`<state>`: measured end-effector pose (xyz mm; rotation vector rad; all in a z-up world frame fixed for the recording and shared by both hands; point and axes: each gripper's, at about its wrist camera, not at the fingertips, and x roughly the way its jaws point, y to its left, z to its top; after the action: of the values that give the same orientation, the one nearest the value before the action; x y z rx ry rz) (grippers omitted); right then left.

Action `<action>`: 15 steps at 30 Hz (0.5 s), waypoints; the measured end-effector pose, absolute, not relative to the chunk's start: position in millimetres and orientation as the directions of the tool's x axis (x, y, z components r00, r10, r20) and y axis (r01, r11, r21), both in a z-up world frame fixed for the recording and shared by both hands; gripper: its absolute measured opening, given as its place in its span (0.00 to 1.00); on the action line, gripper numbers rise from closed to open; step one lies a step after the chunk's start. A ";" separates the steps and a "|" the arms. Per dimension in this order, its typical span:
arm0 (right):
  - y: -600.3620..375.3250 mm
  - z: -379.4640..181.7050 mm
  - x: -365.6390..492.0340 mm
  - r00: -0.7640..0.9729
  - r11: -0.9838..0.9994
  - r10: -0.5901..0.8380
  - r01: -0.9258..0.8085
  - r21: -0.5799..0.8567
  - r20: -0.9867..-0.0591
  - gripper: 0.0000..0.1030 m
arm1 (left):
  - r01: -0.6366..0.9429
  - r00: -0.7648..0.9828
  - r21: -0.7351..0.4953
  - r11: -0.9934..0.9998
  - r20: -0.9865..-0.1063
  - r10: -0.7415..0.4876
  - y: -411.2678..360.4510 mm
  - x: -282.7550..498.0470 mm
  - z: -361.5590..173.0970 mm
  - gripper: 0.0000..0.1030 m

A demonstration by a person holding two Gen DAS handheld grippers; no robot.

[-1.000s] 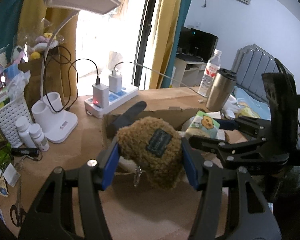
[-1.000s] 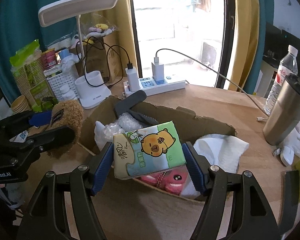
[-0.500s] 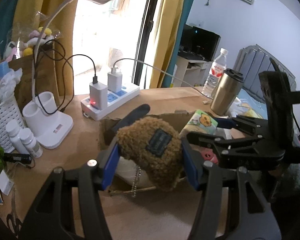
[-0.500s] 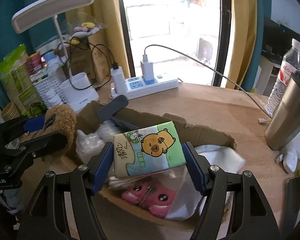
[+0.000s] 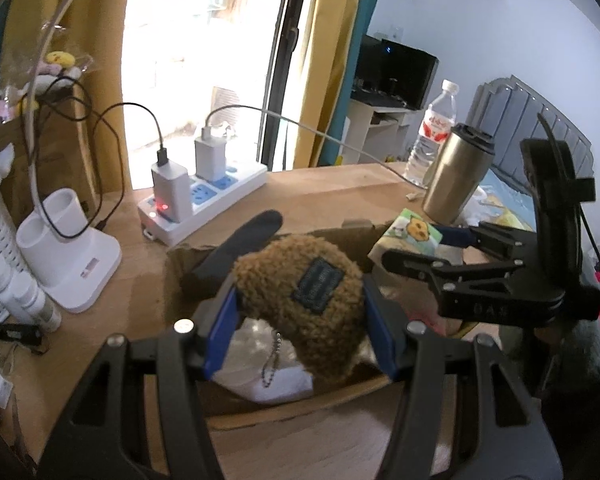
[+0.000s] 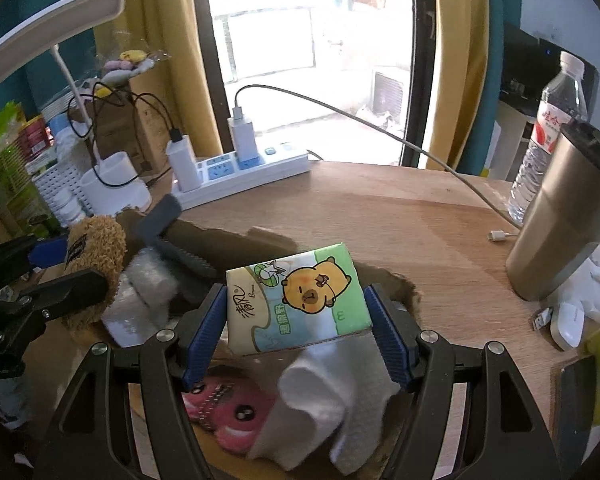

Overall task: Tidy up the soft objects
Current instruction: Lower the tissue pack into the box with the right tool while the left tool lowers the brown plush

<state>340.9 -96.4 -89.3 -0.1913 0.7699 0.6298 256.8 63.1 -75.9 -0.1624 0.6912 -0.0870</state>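
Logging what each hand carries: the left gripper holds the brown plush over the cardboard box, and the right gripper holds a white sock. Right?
Not quite. The right gripper holds the tissue pack, as the right wrist view shows; the white sock lies below in the cardboard box. The rest stands.

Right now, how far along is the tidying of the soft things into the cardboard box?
Partly done: the cardboard box already holds a white cloth and a pink plush. In hand: the left gripper grips a brown fuzzy plush, and the right gripper grips a tissue pack, both over the box. Left: releasing both.
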 end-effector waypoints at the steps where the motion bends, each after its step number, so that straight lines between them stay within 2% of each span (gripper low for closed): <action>1: -98.1 -90.4 342.3 0.546 0.803 0.459 -0.593 0.064 -0.700 0.70 | 0.029 0.766 -0.177 0.984 -0.628 -0.135 61.9 259.1 -76.3 0.57; 15: -108.1 -99.5 346.4 0.558 0.810 0.442 -0.585 0.045 -0.702 0.70 | 0.061 0.742 -0.162 0.985 -0.653 -0.154 43.4 284.5 -86.3 0.58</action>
<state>346.4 -108.1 -99.5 -0.2025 0.7673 0.6109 284.5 43.4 -86.3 -0.1335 0.7258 -0.1184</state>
